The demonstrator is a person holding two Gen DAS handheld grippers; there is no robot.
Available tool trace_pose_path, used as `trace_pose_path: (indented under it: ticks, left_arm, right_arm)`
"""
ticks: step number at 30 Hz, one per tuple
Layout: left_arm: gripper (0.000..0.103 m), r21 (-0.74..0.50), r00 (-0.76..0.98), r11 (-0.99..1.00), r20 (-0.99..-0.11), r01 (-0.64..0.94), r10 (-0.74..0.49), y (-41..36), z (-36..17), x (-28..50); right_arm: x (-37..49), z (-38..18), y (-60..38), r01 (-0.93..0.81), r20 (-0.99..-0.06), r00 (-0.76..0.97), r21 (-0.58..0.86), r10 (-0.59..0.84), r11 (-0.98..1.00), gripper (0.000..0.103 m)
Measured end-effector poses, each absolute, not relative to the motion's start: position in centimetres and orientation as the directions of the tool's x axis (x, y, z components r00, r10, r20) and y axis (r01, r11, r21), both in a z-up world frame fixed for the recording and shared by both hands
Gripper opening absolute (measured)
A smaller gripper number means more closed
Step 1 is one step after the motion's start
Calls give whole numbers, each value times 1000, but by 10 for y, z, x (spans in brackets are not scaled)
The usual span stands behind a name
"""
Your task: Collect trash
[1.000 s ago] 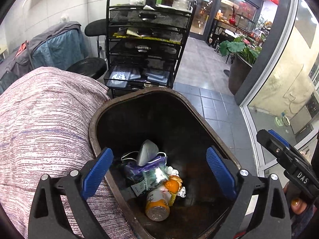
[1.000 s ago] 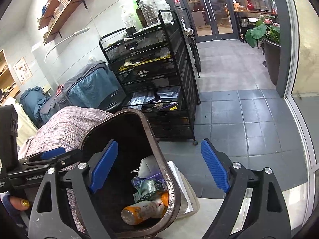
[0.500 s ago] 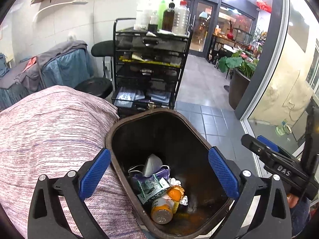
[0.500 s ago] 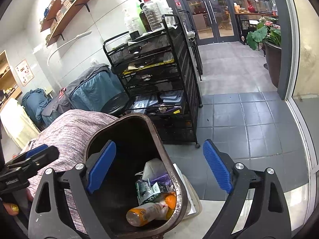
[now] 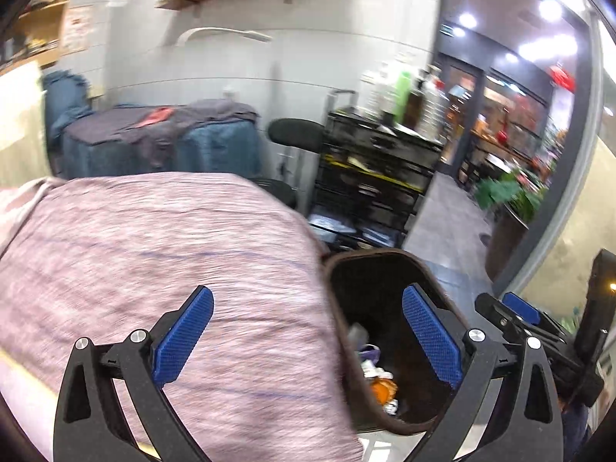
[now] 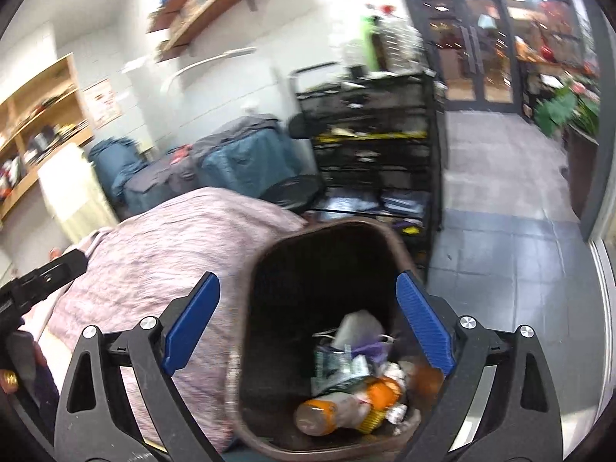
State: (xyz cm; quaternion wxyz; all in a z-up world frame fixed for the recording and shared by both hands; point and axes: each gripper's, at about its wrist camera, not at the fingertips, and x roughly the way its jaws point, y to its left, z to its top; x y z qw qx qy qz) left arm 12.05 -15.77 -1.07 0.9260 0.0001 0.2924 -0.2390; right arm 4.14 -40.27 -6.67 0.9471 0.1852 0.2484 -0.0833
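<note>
A dark brown trash bin stands beside a bed. In it lie an orange-capped bottle, a grey face mask, a foil wrapper and other scraps. My right gripper is open and empty above the bin's mouth. My left gripper is open and empty, straddling the bed's edge and the bin's left rim. The right gripper also shows at the right of the left wrist view. Both views are blurred.
A pink striped bedcover lies left of the bin. A black wire cart with bottles stands behind it, by a black stool. Grey tiled floor runs right toward glass doors and a potted plant.
Both grippers have swung left and risen; the bin sits lower right in the left view and more centred under the right gripper. Both stay open and empty.
</note>
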Motion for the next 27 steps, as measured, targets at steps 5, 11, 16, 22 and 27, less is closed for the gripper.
trace_pose_path:
  ticks: [5, 11, 16, 22, 27]
  left_arm:
    - [97, -139, 781, 933, -515, 332, -355, -107, -8, 107]
    - [97, -131, 847, 971, -475, 199, -238, -52, -6, 88]
    - [97, -150, 876, 982, -451, 115, -171, -14, -4, 69]
    - [97, -147, 902, 988, -421, 35, -95, 15, 1, 48]
    - [97, -192, 921, 981, -377, 22, -95, 27, 6, 31]
  right_arm:
    - [50, -57, -355, 161, -470, 883, 292, -5, 943, 96]
    - [53, -46, -300, 80, -431, 901, 253, 39, 964, 97]
    - [49, -41, -263, 21, -413, 907, 233, 80, 972, 97]
    - [37, -37, -230, -23, -398, 911, 207, 106, 978, 97]
    - [24, -33, -214, -60, -384, 914, 196, 133, 979, 97]
